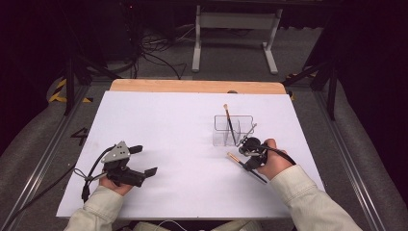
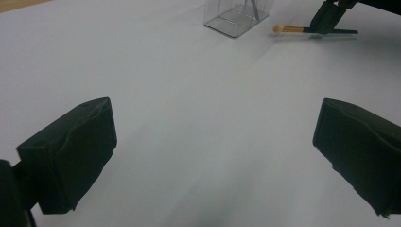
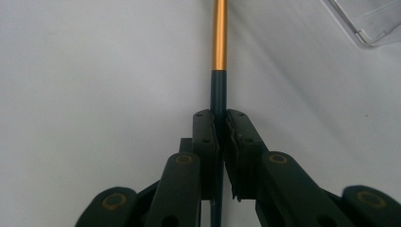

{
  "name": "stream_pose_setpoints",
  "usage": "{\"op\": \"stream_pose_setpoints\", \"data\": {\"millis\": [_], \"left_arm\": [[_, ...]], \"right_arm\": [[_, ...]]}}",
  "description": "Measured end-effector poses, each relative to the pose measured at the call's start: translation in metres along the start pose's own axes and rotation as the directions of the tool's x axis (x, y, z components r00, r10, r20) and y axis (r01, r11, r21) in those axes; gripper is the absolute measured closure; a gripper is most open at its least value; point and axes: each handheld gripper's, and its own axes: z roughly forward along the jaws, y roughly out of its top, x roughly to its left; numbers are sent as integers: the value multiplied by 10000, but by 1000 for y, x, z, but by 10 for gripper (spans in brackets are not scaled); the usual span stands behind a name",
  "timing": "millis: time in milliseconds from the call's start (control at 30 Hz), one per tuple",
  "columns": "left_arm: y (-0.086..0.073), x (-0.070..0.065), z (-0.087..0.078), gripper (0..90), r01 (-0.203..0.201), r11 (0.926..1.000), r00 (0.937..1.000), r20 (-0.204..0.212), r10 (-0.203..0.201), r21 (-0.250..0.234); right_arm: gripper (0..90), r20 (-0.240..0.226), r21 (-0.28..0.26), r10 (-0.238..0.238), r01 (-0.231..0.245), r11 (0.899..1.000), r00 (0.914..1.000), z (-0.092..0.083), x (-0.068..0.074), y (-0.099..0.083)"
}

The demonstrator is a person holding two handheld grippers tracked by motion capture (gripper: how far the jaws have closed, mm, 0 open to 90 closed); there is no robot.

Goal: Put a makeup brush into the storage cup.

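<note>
A thin brush [image 1: 233, 157] with a dark handle and gold ferrule lies on the white table [image 1: 168, 125], just in front of a clear box [image 1: 233, 130]. My right gripper [image 1: 249, 165] is shut on its handle. In the right gripper view the jaws pinch the dark handle and the gold part [image 3: 219, 38] runs on ahead of my right gripper [image 3: 221, 118]. Another brush [image 1: 228, 120] leans upright in the box. Over bare table at the near left, my left gripper [image 1: 144, 160] hangs open and holds nothing. Between the wide jaws of my left gripper [image 2: 213, 123] is bare table.
The clear box [image 2: 236, 16] and the held brush [image 2: 288, 29] appear far off in the left gripper view. A corner of the box [image 3: 369, 23] lies at the top right of the right gripper view. A wooden strip [image 1: 192, 86] edges the table's far side.
</note>
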Motion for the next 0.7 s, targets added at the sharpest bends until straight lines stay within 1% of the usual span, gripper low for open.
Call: {"op": "stream_pose_setpoints", "data": {"millis": [67, 167, 333, 500, 533, 700], "left_arm": [[0, 0, 0, 9, -4, 10000, 10000, 8, 4, 0], [0, 0, 1, 8, -74, 10000, 10000, -46, 74, -27], [0, 1, 1, 7, -125, 9998, 9999, -33, 124, -128], [0, 1, 1, 6, -124, 9998, 9999, -16, 124, -148], [0, 1, 1, 6, -124, 9998, 9999, -16, 124, -148], [0, 0, 1, 6, -174, 9997, 9998, -14, 174, -145]], "right_arm": [[828, -18, -42, -6, 6, 10000, 10000, -1, 1, 0], [828, -45, -274, -129, 128, 9995, 9999, -9, 3, -1], [828, -64, -512, -278, 275, 9983, 9996, -16, 5, -1], [828, -206, -695, -569, 553, 9960, 9982, -25, 9, 0], [828, -206, -695, -569, 553, 9960, 9982, -25, 9, 0], [829, -250, -972, -830, 802, 9920, 9962, -34, 12, 1]]}}
